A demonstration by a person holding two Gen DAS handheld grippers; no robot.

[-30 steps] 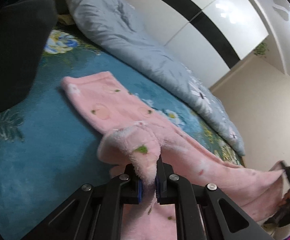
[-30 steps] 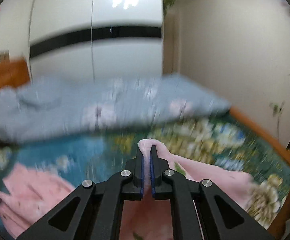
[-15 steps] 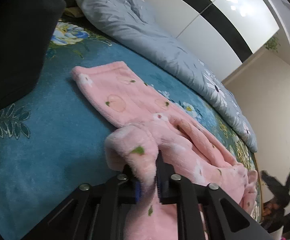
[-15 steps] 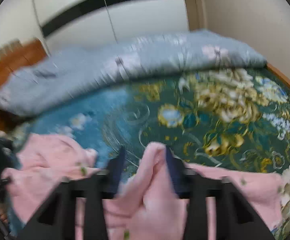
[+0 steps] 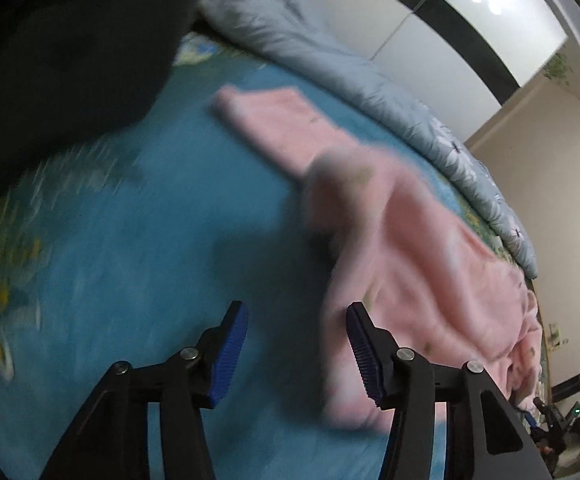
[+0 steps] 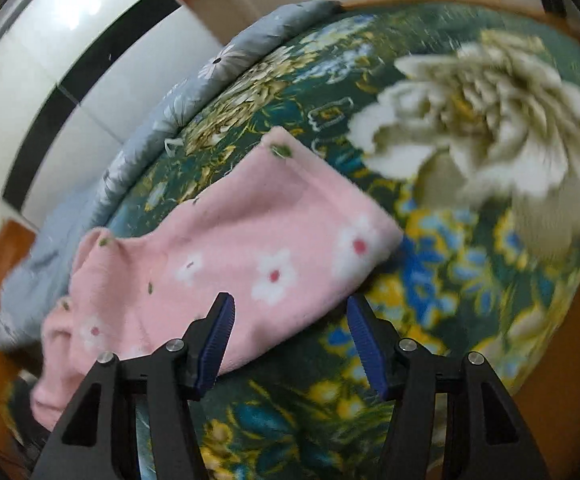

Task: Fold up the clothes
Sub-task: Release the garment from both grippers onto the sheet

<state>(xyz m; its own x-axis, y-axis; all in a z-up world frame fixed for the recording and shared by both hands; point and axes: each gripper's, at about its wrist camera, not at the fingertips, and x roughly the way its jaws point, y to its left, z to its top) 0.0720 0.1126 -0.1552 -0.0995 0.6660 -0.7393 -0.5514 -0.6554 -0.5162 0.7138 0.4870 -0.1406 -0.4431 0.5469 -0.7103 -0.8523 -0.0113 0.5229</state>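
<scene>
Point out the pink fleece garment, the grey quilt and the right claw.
pink fleece garment (image 6: pixel 250 248): right wrist view, flat middle of the flowered panel.
grey quilt (image 5: pixel 330 60): left wrist view, its rumpled upper surface.
right claw (image 6: pixel 290 344): right wrist view, midway between the open blue-padded fingertips.

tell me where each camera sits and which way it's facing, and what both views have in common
Left wrist: sits on the left gripper, looking along its open fingers, tilted, over the pink fleece garment on the blue floral bedspread, toward the grey quilt and wardrobe; only the black fingers with blue pads show.
Right wrist: sits on the right gripper, looking down at the pink fleece garment on the floral bedspread; only its open fingers show.
Shared: garment, bedspread, grey quilt, wardrobe.
</scene>
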